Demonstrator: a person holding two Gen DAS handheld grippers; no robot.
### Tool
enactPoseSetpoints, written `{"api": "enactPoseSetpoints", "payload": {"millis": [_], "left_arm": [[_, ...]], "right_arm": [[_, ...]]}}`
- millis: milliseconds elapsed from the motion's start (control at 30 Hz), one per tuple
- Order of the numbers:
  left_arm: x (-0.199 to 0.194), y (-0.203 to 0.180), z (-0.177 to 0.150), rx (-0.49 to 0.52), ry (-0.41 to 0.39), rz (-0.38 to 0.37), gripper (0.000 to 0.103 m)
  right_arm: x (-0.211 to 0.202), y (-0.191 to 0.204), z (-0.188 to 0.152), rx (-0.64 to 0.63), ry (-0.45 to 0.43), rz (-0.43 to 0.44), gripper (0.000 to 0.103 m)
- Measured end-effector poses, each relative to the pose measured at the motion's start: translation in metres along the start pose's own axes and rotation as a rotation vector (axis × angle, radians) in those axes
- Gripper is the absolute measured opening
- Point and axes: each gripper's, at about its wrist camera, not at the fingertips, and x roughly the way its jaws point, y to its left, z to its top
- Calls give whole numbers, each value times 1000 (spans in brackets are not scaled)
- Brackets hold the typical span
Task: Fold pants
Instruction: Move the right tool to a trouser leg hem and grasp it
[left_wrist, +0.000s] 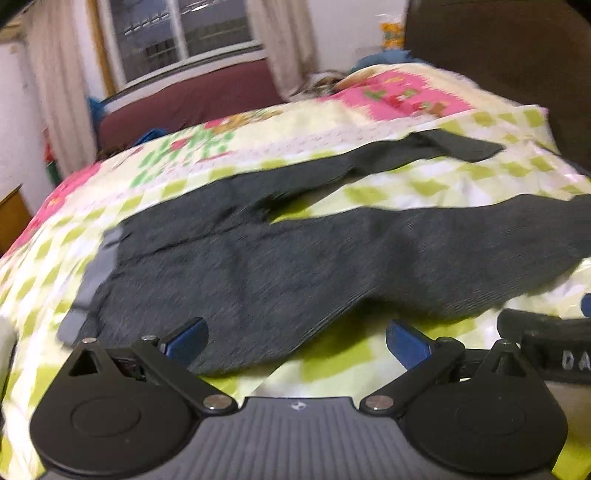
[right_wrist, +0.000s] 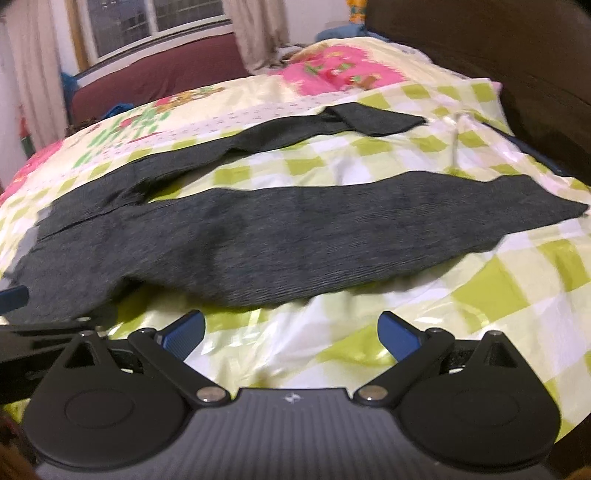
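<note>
Dark grey pants lie spread flat on the bed, waistband to the left, both legs running right and apart. They also show in the right wrist view. My left gripper is open and empty, just in front of the near edge of the pants' seat. My right gripper is open and empty, a little short of the near leg's lower edge. The left gripper's blue fingertip shows at the left edge of the right wrist view, and part of the right gripper at the right of the left wrist view.
The bed has a green-checked and pink floral cover. A dark wooden headboard rises at the right. A maroon sofa, curtains and a window stand behind the bed.
</note>
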Motion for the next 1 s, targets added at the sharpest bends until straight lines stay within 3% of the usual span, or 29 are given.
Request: {"api": "enactPoseSetpoints", "payload": {"millis": [100,267,500,833,1000], "left_arm": [[4,-22,12,69,-39,-60,103],[17,-69,30,191,-70,-166,103],[40,-127,46,253,-55,-278,103],[56,-178,52,361,-76,-359,103],[56,-197,52,403,-71,-387,103]], "right_arm": [[6,-31,12,78,2,-24,94],[16,-94,31,189,-17,-136,92],[38,-164,55,284,-23,-246,90],[42,-221,51,404,-4,-234,90],[58,-238,65,471,-7,-220,92]]}}
